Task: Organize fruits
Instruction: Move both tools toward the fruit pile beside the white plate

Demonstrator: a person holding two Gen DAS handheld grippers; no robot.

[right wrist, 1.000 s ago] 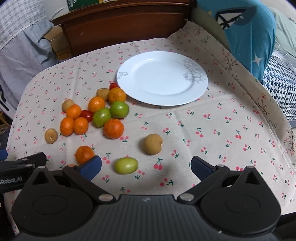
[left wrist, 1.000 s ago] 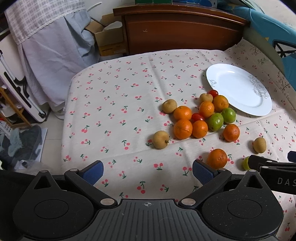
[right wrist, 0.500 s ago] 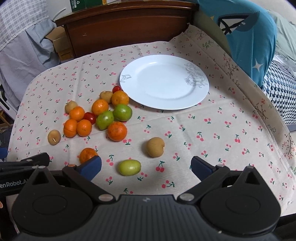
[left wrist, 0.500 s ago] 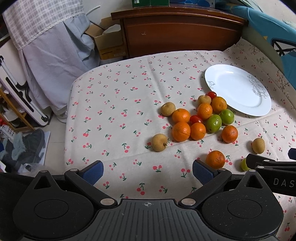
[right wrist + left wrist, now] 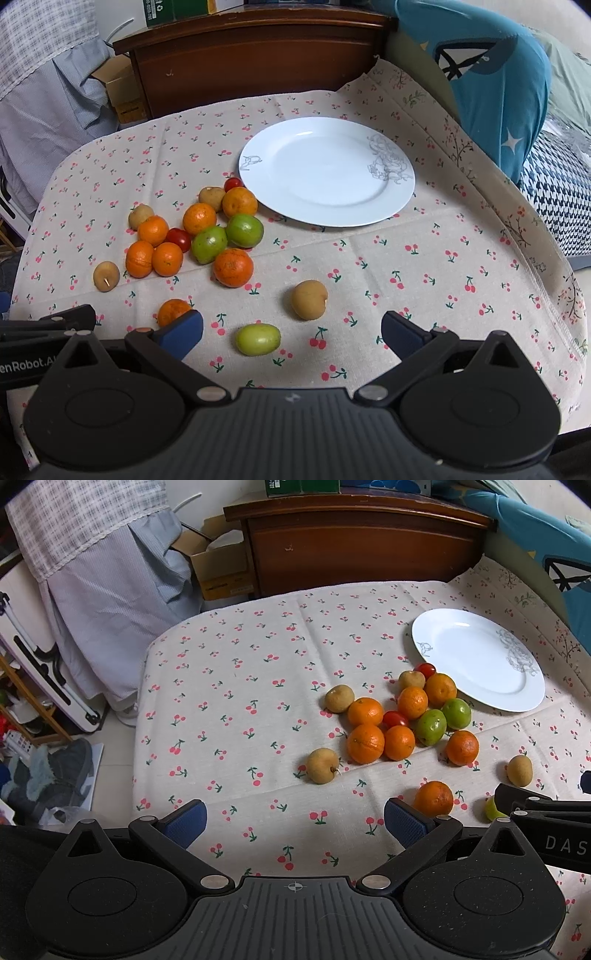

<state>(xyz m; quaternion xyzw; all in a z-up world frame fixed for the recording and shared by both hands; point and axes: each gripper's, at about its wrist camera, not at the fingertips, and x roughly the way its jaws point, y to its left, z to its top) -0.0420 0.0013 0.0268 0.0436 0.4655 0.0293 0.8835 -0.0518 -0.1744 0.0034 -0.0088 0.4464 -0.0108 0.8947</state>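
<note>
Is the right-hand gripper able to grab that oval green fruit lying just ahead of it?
Probably yes. The right gripper has its jaws wide open, and the oval green fruit lies alone on the cherry-print cloth between them, clear of the brown fruit beyond it.

I see a matt woven cloth [image 5: 424, 266] with cherry print, a glossy white glazed plate [image 5: 325, 173], dimpled-skin oranges [image 5: 233, 267], a smooth shiny tomato [image 5: 178, 238], a varnished wood headboard [image 5: 362, 550], and my matt black plastic fingers [image 5: 406, 821] with blue ribbed pads.
</note>
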